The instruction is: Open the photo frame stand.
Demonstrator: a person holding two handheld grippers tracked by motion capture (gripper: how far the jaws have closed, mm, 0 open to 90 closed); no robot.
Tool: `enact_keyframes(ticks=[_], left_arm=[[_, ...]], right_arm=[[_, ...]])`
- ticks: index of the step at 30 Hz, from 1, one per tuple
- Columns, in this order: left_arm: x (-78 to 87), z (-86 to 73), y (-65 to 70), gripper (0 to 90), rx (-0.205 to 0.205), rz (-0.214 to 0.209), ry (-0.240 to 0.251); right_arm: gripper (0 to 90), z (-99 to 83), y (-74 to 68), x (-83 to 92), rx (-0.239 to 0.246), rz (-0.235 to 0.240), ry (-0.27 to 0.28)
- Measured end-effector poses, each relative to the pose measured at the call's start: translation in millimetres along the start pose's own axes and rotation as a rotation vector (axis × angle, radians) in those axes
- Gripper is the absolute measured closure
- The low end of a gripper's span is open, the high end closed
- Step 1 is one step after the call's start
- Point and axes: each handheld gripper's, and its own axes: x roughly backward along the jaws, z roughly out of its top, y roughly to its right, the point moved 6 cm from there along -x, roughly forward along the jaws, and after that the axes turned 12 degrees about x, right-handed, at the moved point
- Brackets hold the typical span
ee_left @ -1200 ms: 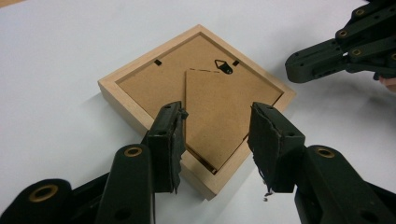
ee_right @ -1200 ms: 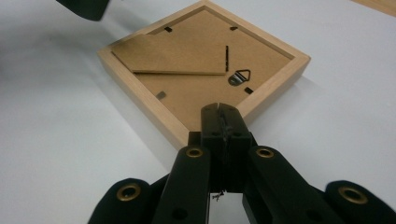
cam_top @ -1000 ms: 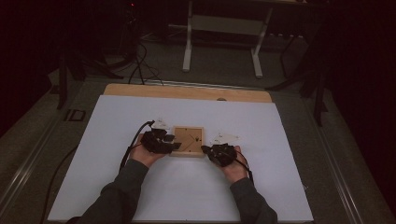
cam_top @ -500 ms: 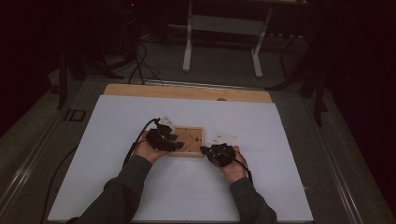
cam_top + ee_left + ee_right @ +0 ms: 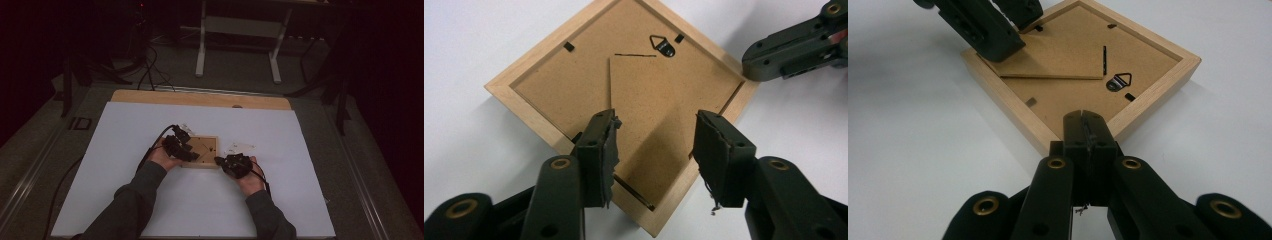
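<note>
The square pale-wood picture frame (image 5: 624, 100) lies face down mid-counter (image 5: 150, 210) on the white sheet, its near corner cut off behind the left tongs (image 5: 655, 142) in the left gripper view. Its brown fibreboard backing carries a small metal hanger (image 5: 663, 44) and black clips. The left tongs stand apart over the lifted stand flap, gripping nothing, having just opened. The right tongs (image 5: 1083, 125) are pressed together, empty, at the frame's corner.

A dim room: grey floor (image 5: 240, 70), white-legged stand (image 5: 239, 30), cables (image 5: 150, 75), white-topped table (image 5: 300, 200).
</note>
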Motion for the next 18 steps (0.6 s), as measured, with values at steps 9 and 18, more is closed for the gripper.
enact_keyframes(ticks=[9, 18], left_arm=[[-10.1, 2.4, 1.6, 46.5, -0.021, 0.041, -0.045], [-12.6, 2.4, 1.4, 44.3, -0.027, 0.055, -0.047]], right_arm=[[89.8, -0.2, 0.3, -0.1, -0.005, 0.003, 0.004], [89.8, -0.2, 0.2, -0.1, -0.007, 0.002, 0.005]])
